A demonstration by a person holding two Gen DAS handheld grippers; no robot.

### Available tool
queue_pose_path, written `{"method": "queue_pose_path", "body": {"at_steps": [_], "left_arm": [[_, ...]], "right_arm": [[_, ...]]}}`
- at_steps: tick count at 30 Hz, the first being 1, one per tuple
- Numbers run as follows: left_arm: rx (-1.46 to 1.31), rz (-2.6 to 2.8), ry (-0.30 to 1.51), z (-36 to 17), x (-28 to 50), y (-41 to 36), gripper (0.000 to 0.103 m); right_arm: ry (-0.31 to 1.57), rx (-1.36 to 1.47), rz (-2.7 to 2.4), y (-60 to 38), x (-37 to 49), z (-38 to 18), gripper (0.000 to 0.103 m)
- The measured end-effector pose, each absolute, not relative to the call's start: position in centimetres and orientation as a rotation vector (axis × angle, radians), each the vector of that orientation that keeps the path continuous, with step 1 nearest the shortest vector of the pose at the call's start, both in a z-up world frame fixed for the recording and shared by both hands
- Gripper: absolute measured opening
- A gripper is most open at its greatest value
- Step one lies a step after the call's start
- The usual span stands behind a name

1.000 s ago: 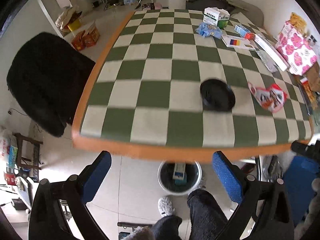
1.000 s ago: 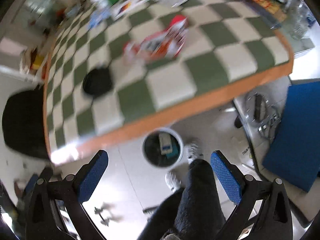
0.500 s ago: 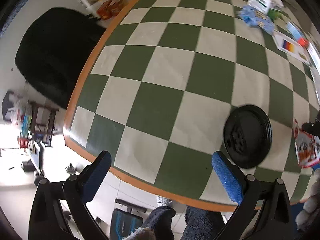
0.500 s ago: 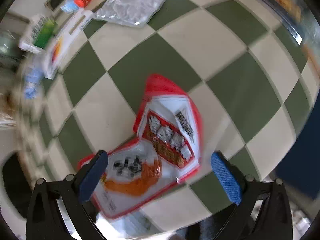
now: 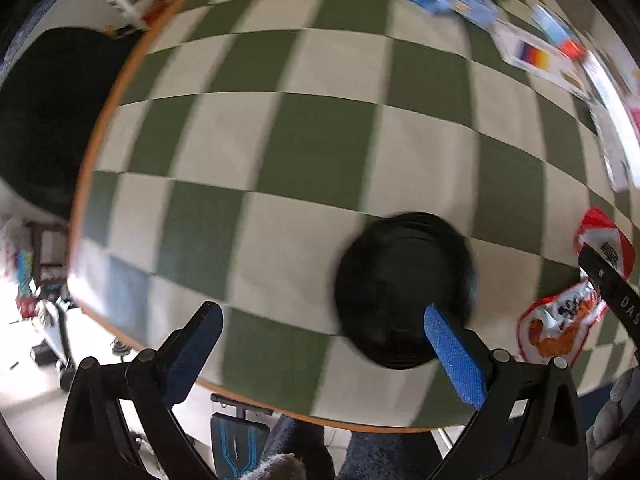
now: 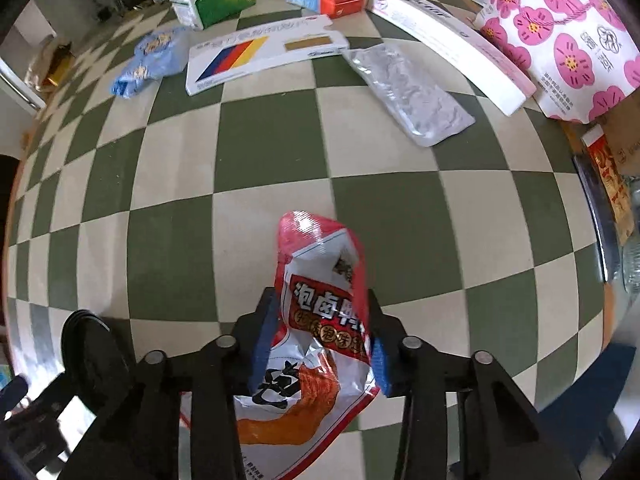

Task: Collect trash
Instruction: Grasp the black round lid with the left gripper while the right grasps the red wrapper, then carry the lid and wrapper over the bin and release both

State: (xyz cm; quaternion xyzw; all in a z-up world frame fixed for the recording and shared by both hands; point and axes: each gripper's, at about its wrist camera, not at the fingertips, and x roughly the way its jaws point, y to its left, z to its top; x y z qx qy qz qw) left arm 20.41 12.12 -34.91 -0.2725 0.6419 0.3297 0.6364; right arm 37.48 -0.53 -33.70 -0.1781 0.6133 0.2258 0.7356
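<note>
Red snack wrapper [image 6: 320, 320] on the checkered table [image 6: 248, 152], near its front edge, pinched across the middle by the right gripper [image 6: 318, 344], blue pads pressed into the crinkled foil. At its 9 o'clock, a black lid [image 5: 404, 288], possibly a shallow dish; too blurred to tell. Left gripper [image 5: 324, 344] spread wide, holding nothing, right pad over the lid's rim. Best lifted straight up, squeeze kept firm, slippery foil watched for sliding out.
</note>
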Motion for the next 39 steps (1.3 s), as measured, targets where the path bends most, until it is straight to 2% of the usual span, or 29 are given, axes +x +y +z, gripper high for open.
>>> {"method": "queue_pose_path", "body": {"at_steps": [9,14,17,18,19,26,39], "left_arm": [[-0.636,0.612,1.568,-38.4,24.2,10.6,0.103],[-0.667,0.606,1.560,-38.7,24.2,10.6,0.102],[-0.667,0.621,1.531,-38.3,23.8,10.4,0.093],[-0.668,0.628,1.520,-38.0,23.7,10.3,0.087],[-0.675,0.630,1.508,-37.8,23.6,10.3,0.086],[-0.633,0.665,1.452,-35.6,22.5,8.4,0.086],[-0.556,0.672,1.255,-26.7,18.3,5.4,0.086]], "right_arm": [[1.417,-0.273,0.419,-5.2,40.7,-33.1,0.040],[1.432,-0.250,0.409,-5.1,41.3,-32.7,0.040],[1.435,-0.245,0.420,-5.1,41.2,-32.7,0.040],[1.436,-0.245,0.426,-5.3,41.2,-33.0,0.040],[1.436,-0.245,0.433,-5.1,40.9,-32.9,0.040],[1.424,-0.234,0.493,-7.1,39.8,-32.1,0.040],[1.372,-0.160,0.573,-8.2,36.6,-29.2,0.040]]}}
